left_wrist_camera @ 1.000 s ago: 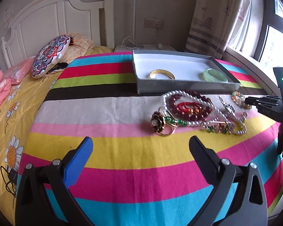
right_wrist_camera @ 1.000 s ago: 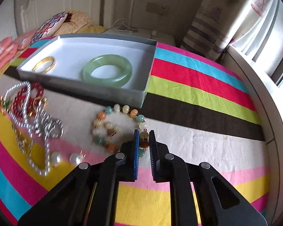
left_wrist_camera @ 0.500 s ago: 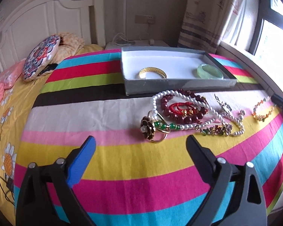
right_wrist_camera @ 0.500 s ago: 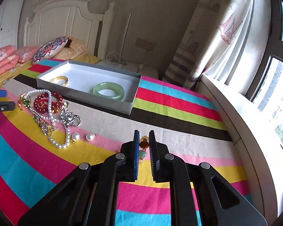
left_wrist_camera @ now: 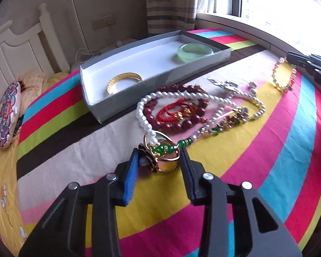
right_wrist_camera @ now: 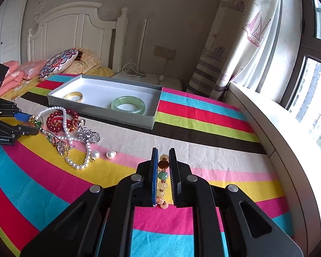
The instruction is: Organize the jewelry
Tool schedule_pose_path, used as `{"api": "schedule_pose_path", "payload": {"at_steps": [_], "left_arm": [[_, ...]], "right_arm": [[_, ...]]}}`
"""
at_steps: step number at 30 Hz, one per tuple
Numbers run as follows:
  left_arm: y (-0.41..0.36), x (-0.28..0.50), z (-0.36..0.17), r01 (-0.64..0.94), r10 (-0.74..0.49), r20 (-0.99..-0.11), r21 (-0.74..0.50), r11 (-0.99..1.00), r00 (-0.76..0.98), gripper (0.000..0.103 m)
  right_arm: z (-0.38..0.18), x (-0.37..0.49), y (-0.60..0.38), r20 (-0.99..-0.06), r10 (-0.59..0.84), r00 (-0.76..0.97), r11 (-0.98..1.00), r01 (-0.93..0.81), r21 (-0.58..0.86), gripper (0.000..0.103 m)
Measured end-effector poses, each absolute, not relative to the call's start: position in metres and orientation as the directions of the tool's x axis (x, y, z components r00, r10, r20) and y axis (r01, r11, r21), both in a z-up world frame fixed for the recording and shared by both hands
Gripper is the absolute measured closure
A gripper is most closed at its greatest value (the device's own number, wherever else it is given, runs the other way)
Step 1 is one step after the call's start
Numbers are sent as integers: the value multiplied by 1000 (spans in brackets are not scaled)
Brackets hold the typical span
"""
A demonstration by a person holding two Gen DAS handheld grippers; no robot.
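Beads of glossy pastel stone form the bracelet we clamp tight in our right gripper, held above the striped bedspread. Our left gripper tilts down, its jaws closing around a gold flower ring beside tangled pearls, near the grey box.

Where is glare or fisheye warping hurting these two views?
Left wrist view: the window is blown out white at upper right, the grey box bends and tilts. Right wrist view: even light, window sill curves, beaded bracelet stays sharp.
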State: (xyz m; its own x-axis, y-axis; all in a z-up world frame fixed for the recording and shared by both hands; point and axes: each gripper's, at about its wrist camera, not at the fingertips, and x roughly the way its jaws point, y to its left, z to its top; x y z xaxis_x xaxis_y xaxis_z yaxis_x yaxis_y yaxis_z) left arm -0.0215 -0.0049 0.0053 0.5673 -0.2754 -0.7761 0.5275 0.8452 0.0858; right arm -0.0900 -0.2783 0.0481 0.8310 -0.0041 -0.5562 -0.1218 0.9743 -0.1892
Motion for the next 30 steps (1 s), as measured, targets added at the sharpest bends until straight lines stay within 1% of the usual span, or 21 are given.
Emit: {"api": "schedule_pose_path", "payload": {"at_steps": [2,5,9,11,12,14,16,19,22,23,24,25,26,27,29,30], "left_arm": [[-4,-30,6,538,-295,-777,66,841,557,66],[-5,-49,14,541,-295,-764,82,837,573,66],[-6,-72,46,520,-280,-705,146,842,652,66],[-3,-82,68,525,-309,-675,137,840,670,66],[-6,-84,70,530,-299,-686,148,835,663,66],[-16,-88,65,525,-207,-711,260,810,672,66],[-12,-91,64,547,-245,-725,211,810,644,66],[2,-101,72,538,-294,-697,156,829,654,66],[24,-117,103,561,-469,-579,-24,828,667,66],[28,-119,110,546,-476,-553,-45,837,684,66],[22,-119,110,519,-419,-572,13,855,705,66],[12,-116,105,508,-353,-618,88,857,702,66],[-1,-110,88,520,-278,-692,164,838,666,66],[-11,-106,72,545,-237,-752,188,817,615,66],[-21,-106,45,574,-184,-800,228,786,570,66],[-21,-106,38,574,-176,-807,230,786,563,66]], "right_arm": [[49,-92,-276,-554,3,832,974,-129,-188,90],[51,-94,-273,-550,11,835,973,-135,-185,90],[53,-97,-270,-547,19,837,973,-140,-181,90],[53,-98,-269,-544,24,838,974,-143,-177,90],[53,-98,-268,-545,28,838,974,-146,-174,90],[53,-100,-264,-544,35,838,973,-153,-172,90],[53,-101,-262,-544,45,838,973,-160,-166,90],[54,-104,-260,-542,52,839,972,-167,-165,90],[57,-106,-259,-540,52,840,970,-172,-173,90],[57,-105,-259,-540,53,840,970,-173,-173,90],[57,-105,-259,-542,56,839,970,-175,-171,90],[57,-104,-259,-543,58,838,970,-176,-168,90],[56,-104,-257,-543,60,837,970,-177,-166,90],[56,-105,-256,-544,64,837,970,-179,-162,90],[56,-108,-253,-541,74,838,971,-185,-154,90],[57,-110,-252,-539,76,839,971,-186,-153,90]]}}
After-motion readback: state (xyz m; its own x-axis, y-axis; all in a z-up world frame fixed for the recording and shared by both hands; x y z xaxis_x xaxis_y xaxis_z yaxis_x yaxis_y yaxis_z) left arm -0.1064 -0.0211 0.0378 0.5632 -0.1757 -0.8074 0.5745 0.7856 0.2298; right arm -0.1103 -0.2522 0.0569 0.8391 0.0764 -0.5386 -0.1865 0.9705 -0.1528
